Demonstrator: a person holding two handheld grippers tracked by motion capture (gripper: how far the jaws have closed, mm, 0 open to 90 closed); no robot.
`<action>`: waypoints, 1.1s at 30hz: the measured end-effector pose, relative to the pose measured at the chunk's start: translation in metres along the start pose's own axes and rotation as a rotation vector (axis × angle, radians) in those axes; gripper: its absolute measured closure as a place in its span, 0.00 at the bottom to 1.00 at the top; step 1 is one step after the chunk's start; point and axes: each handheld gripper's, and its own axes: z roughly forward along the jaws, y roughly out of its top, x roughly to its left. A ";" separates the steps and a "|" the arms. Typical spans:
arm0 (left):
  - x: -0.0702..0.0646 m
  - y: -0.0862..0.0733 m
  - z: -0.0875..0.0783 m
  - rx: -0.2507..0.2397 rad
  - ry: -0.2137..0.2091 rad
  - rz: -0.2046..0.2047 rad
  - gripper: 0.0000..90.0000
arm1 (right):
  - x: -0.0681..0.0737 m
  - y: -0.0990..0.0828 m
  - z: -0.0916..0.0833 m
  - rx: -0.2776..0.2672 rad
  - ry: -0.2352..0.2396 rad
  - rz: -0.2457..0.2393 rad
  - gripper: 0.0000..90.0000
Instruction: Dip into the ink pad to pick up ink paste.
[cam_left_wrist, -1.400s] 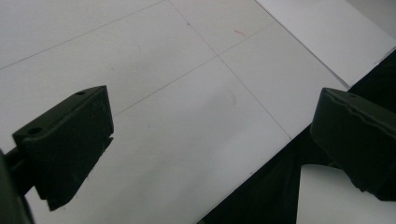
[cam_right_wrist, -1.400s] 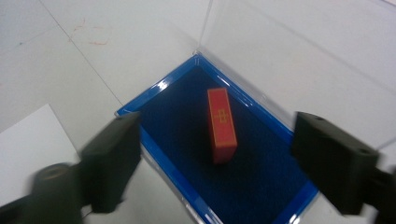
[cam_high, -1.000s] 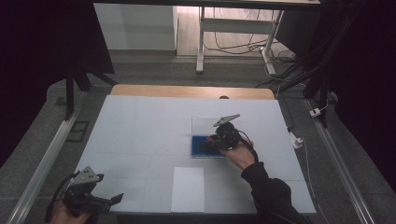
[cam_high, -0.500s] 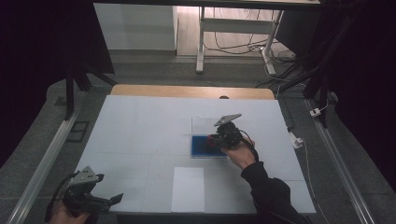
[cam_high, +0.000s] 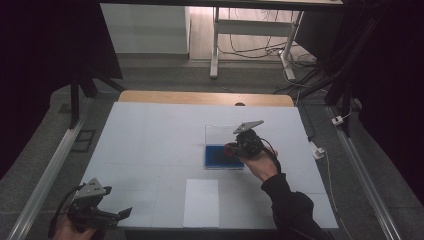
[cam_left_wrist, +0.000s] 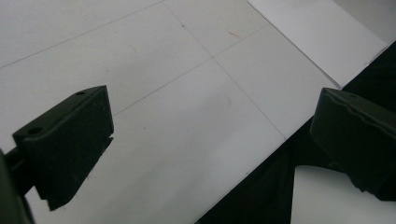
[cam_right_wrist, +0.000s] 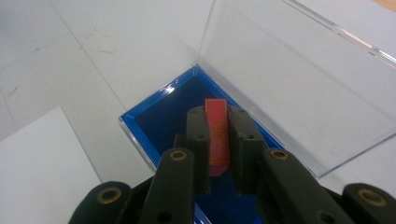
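Red block (cam_right_wrist: 217, 135) is sitting clamped upright between the jaws of the right gripper (cam_right_wrist: 218, 140), hanging just above the dark blue lining of the open blue box (cam_right_wrist: 154, 116), whose clear lid (cam_right_wrist: 299, 79) is standing tilted back behind it. By the look of it, the pick-up part is done and the placing is underway: the block is over the tray but the jaws are not yet letting go, so setting it down, releasing and perhaps closing the lid are what is remaining. In the high view the right gripper (cam_high: 239, 148) is hovering at the box (cam_high: 216, 156) near the middle of the white table (cam_high: 150, 135), barely shifted from a second ago, perhaps edging a touch lower. Further out, a white sheet (cam_high: 201, 202) is lying near the table's front edge, and the left gripper (cam_high: 112, 215) is idling at the front left corner, jaws spread wide with nothing between them, sitting much where it was before.
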 end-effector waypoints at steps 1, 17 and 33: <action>0.000 0.000 0.000 -0.001 0.001 0.001 0.00 | -0.001 0.000 0.000 -0.002 0.001 0.004 0.89; 0.000 0.000 0.000 0.005 0.000 0.006 0.00 | -0.009 -0.007 0.002 0.033 -0.057 0.005 0.89; 0.000 0.001 0.001 0.007 -0.004 0.005 0.00 | -0.010 -0.014 0.011 0.051 -0.047 0.024 0.89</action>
